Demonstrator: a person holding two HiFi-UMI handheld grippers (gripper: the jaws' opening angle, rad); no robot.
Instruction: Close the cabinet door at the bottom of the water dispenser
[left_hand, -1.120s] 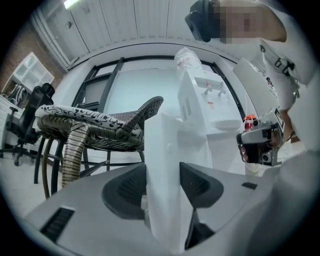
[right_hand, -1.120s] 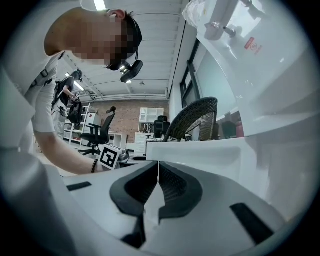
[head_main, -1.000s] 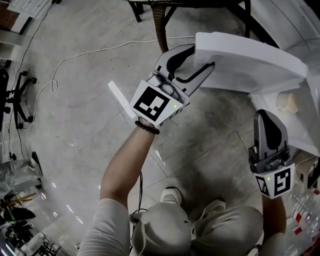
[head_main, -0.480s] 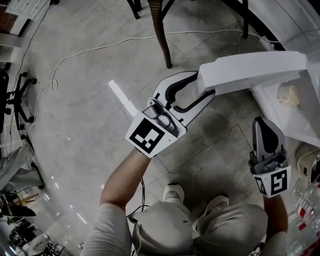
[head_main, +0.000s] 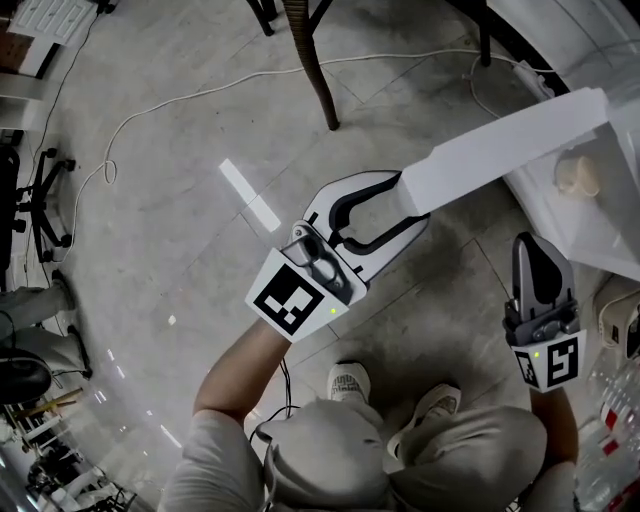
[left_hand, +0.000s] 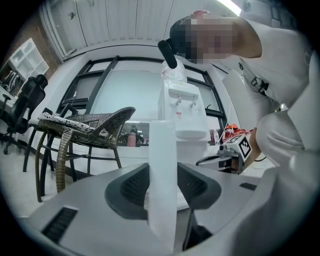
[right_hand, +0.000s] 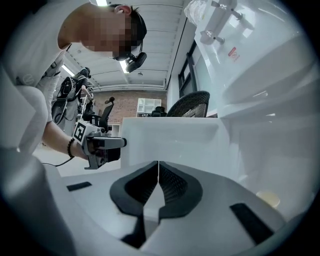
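Note:
The white cabinet door (head_main: 510, 135) stands swung out from the base of the water dispenser (left_hand: 182, 115). My left gripper (head_main: 412, 200) has the door's free edge (left_hand: 162, 165) between its pads. Its jaws have just been closing and both pads now lie against the panel. My right gripper (head_main: 532, 245) is shut and empty, and it points at the open cabinet (head_main: 600, 230), to the right of the door. Inside the cabinet lies a small beige thing (head_main: 578, 175). In the right gripper view the door's inner face (right_hand: 170, 137) is ahead, with the left gripper (right_hand: 102, 145) at its edge.
A wicker chair (head_main: 310, 50) stands beyond the door. A white cable (head_main: 200, 95) trails over the grey floor, and a white strip (head_main: 250, 195) lies to the left of my left gripper. Water bottles (head_main: 610, 420) sit at the lower right and an office chair (head_main: 35, 190) at the far left.
My left gripper has moved down the head view, toward the person, with the door's edge in its jaws, and the door has swung with it. The right gripper has dropped a little.

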